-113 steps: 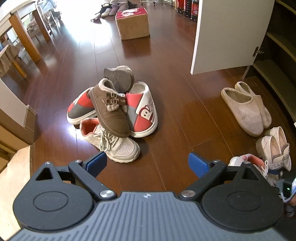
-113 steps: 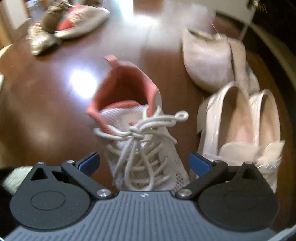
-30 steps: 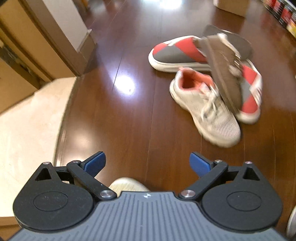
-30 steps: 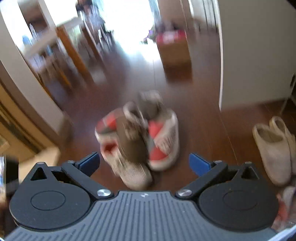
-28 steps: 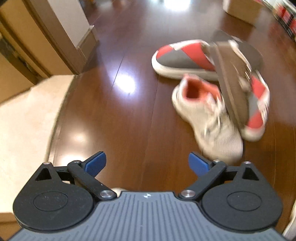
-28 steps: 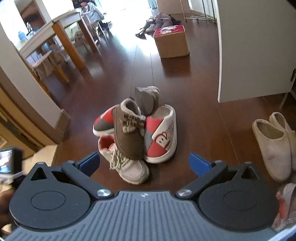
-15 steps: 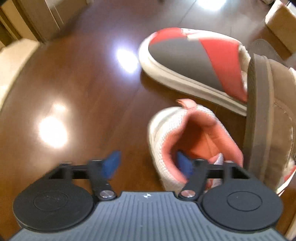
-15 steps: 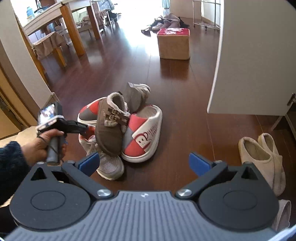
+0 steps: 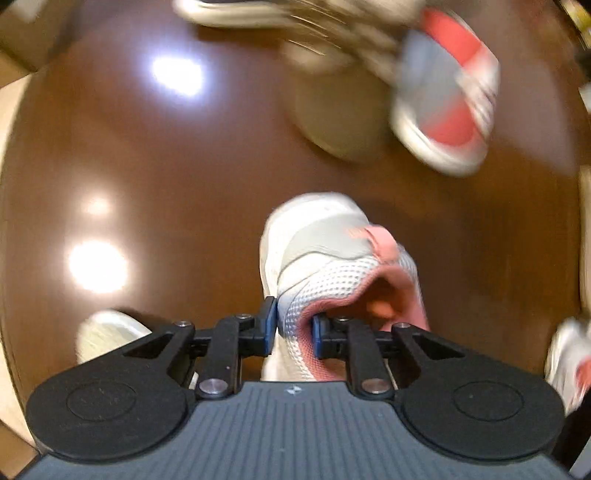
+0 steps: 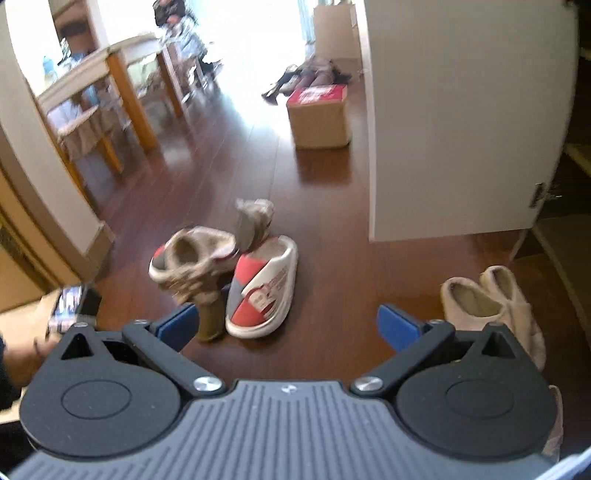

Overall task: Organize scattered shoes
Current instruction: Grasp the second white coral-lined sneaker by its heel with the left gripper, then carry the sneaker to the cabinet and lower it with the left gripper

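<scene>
In the left wrist view my left gripper (image 9: 293, 328) points down, and its jaws are closing on the mesh collar of a white sneaker with pink lining (image 9: 321, 251); both blue pads press the collar's side. The sneaker hangs apart from the pile. A red-and-grey slipper (image 9: 447, 110) and a brown shoe (image 9: 343, 33) lie blurred beyond. My right gripper (image 10: 288, 325) stands open and empty, above the floor in front of the pile. That pile holds the red-and-grey slipper (image 10: 262, 291) and a brown fur-lined shoe (image 10: 199, 266), which is tilted.
A beige slipper pair (image 10: 491, 299) lies right, below the white cabinet door (image 10: 461, 129). A cardboard box (image 10: 321, 114) stands behind, a wooden table (image 10: 122, 74) far left. Another white-pink sneaker (image 9: 569, 354) sits at the right edge. A pale shoe toe (image 9: 107, 332) shows lower left.
My left gripper dropped onto the white sneaker, closed on its collar and drew it away from the pile. The brown shoe tipped over. The right gripper's view shifted.
</scene>
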Available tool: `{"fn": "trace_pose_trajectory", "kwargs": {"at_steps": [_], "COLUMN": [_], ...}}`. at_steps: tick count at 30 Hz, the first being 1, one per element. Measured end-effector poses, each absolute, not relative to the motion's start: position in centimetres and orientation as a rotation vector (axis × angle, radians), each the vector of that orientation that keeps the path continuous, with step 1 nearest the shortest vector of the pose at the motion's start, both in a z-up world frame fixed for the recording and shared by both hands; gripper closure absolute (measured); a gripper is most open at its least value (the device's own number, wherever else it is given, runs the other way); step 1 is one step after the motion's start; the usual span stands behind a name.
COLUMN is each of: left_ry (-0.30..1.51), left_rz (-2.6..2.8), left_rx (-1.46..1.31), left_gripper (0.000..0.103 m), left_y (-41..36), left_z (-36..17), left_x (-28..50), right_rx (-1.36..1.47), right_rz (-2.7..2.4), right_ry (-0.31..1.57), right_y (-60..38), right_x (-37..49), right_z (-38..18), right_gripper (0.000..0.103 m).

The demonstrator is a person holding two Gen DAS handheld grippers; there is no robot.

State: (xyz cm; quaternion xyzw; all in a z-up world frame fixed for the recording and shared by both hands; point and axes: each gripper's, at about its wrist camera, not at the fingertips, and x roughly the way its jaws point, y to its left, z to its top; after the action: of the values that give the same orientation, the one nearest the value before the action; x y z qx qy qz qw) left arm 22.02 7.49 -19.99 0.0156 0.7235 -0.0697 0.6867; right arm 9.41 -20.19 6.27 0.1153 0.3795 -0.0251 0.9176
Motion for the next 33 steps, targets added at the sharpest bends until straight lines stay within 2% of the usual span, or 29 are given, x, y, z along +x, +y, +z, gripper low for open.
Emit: {"fn": "trace_pose_trajectory", "kwargs": {"at_steps": [7, 10, 13, 14, 16, 20, 22, 27, 30, 33], "left_ry": [1.678, 1.69, 1.677, 1.66, 1.609, 1.428, 1.369, 1.334, 1.357, 1.309], "left_rz": [-0.338, -0.404, -0.416, -0.412, -0.411, -0.397, -0.382, -0.393, -0.369, -0.352], "left_rx": [-0.032, -0.043, 0.071, 0.101, 0.124, 0.144, 0.141, 0.078, 0.065, 0.106], "left_gripper": [0.08, 0.069, 0.064, 0.058, 0.049, 0.041, 0.037, 0.034, 0.035, 0.035], "left_y": [-6.6, -11.1, -14.4, -15.1, -15.2, -13.0, -11.0, -7.3, -5.7, -4.5], "left_z": [-21.8, -22.1, -20.4, -19.0, -15.4, -6.1, -2.7, -0.4, -0.7, 0.2], "left_x": [18.4, 17.8, 17.5, 17.3, 16.8, 15.7, 14.8, 11.9, 11.7, 11.8], "right_rx": [0.227, 0.228, 0.279, 0.309, 0.337, 0.287, 0.294, 0.473, 0.512, 0.423], "right_rz": [-0.194, -0.248, -0.308, -0.325, -0.347, -0.408, -0.41, -0.304, -0.252, -0.188], "right_ry": [0.738, 0.728, 0.721, 0.713, 0.683, 0.606, 0.629, 0.724, 0.798, 0.768], "right_y": [-23.3, -24.7, -26.6, -27.3, -28.3, -29.6, -30.3, -30.1, -28.7, -27.1], "right_x": [3.4, 1.8, 0.5, -0.2, -1.2, -2.8, -3.4, -4.3, -4.2, -5.0], "right_z": [7.8, 8.0, 8.0, 8.1, 8.4, 8.7, 8.2, 8.2, 10.3, 14.2], "right_gripper": [0.001, 0.001, 0.001, 0.001, 0.001, 0.001, 0.001, 0.001, 0.001, 0.001]}}
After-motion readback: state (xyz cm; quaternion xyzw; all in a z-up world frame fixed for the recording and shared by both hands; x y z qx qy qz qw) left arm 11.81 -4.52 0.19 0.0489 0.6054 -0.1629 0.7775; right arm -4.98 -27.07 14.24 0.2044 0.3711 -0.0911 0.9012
